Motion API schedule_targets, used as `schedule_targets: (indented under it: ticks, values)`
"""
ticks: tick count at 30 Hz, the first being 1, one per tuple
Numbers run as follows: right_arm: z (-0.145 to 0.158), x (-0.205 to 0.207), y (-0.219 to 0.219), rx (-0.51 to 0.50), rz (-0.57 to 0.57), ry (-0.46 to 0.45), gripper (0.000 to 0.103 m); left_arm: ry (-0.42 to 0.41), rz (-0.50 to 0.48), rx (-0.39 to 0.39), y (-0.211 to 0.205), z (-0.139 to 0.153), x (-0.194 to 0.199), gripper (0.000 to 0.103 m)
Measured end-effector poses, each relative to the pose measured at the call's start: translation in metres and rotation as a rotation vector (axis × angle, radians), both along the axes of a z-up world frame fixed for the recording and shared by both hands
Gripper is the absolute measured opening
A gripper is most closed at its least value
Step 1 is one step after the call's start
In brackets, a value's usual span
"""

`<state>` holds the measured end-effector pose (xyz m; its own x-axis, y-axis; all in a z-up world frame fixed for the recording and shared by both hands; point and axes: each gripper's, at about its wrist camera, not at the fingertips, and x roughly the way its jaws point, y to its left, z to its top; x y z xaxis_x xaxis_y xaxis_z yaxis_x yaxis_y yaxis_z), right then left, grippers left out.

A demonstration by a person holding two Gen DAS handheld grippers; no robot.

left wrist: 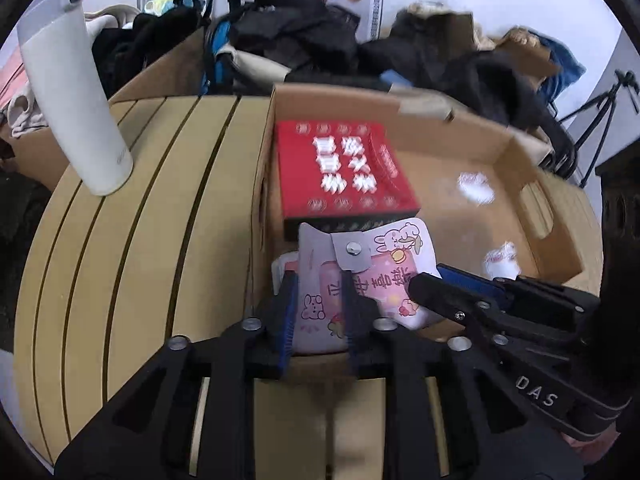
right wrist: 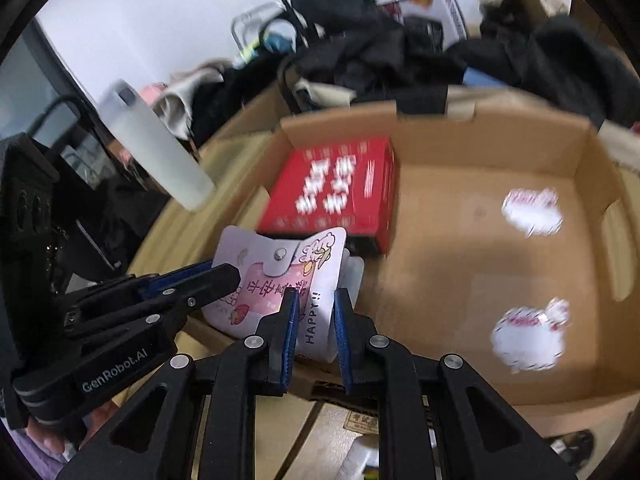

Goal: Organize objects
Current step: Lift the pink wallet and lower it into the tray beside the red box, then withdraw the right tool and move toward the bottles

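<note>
A: What are your two claws doing with the pouch?

B: Your left claw (left wrist: 318, 312) is clamped on the white-and-pink cartoon pouch (left wrist: 360, 280), low in the centre of the left wrist frame, blue pads pressed to its left part. Your right claw (right wrist: 314, 330) grips the same pouch (right wrist: 280, 280) by its white edge printed "HAPPY!!", lower centre of the right wrist frame. In each view the other claw's fingers reach the pouch from the side.

A: And where does the pouch sit?

B: You hold it over the near left corner of the open cardboard box (right wrist: 480, 140), flap with the metal snap (left wrist: 353, 247) on top. Just behind it, touching or almost touching, the red box (left wrist: 344, 168) with white characters lies flat on the carton floor. To the right in the right wrist frame, two crumpled white-and-pink wrappers (right wrist: 528, 336) lie well apart from the pouch.

A: Anything outside the carton?

B: A white flask (left wrist: 68, 92) stands upper left on the slatted tan worktop (left wrist: 140, 220). Dark clothes (left wrist: 288, 28) are heaped along the top
</note>
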<state>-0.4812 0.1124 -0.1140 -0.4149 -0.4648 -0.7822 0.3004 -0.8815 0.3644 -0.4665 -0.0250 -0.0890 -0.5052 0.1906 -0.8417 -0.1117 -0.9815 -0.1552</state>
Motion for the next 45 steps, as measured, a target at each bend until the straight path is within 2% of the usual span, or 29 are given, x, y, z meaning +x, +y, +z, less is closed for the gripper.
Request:
schedule_targets:
  ticks: [3,5,6,8,9,11,12,13,19,28,32,37,39,42,45]
  values:
    - [0.001,-0.001,-0.001,0.024,-0.01,0.009,0.02,0.027,-0.019,-0.016,0.004,0.007,0.007,0.034]
    - [0.003,-0.002,0.001,0.054,-0.03,-0.009,0.02,0.044,-0.011,-0.032,0.004,0.015,0.013,0.056]
    - [0.007,0.0,0.004,0.067,-0.038,-0.004,0.02,0.053,-0.013,-0.011,0.003,0.023,0.019,0.061]
    - [0.02,0.01,0.011,0.059,-0.043,0.018,0.025,0.075,-0.001,-0.015,0.001,0.037,0.028,0.08]
    - [0.028,0.013,0.013,0.061,-0.046,0.032,0.03,0.096,0.003,-0.027,0.001,0.048,0.035,0.083]
    - [0.048,0.026,0.023,0.086,-0.054,0.071,0.072,0.119,0.012,-0.035,-0.001,0.065,0.047,0.103]
    - [0.057,0.033,0.029,0.089,-0.057,0.087,0.082,0.134,0.024,-0.038,-0.003,0.076,0.057,0.103]
    - [0.07,0.043,0.04,0.083,-0.058,0.11,0.087,0.15,0.034,-0.041,-0.004,0.085,0.064,0.103]
    - [0.128,0.105,0.087,0.19,-0.117,0.24,0.087,0.228,0.049,-0.08,0.0,0.133,0.126,0.103]
    - [0.153,0.19,0.14,0.135,-0.203,0.271,0.087,0.295,0.021,-0.087,0.031,0.152,0.207,0.103]
    - [0.147,0.228,0.149,0.116,-0.203,0.278,0.087,0.281,0.04,-0.062,0.041,0.141,0.244,0.103]
    - [0.113,0.294,0.15,0.076,-0.142,0.256,0.087,0.2,0.035,0.026,0.056,0.097,0.299,0.103]
    - [0.097,0.312,0.15,0.062,-0.124,0.234,0.087,0.141,-0.005,0.051,0.067,0.076,0.306,0.103]
    - [0.074,0.326,0.151,0.038,-0.126,0.198,0.087,0.069,-0.016,-0.019,0.085,0.053,0.302,0.103]
    - [0.066,0.326,0.149,0.045,-0.114,0.18,0.086,0.081,-0.03,-0.005,0.09,0.05,0.298,0.103]
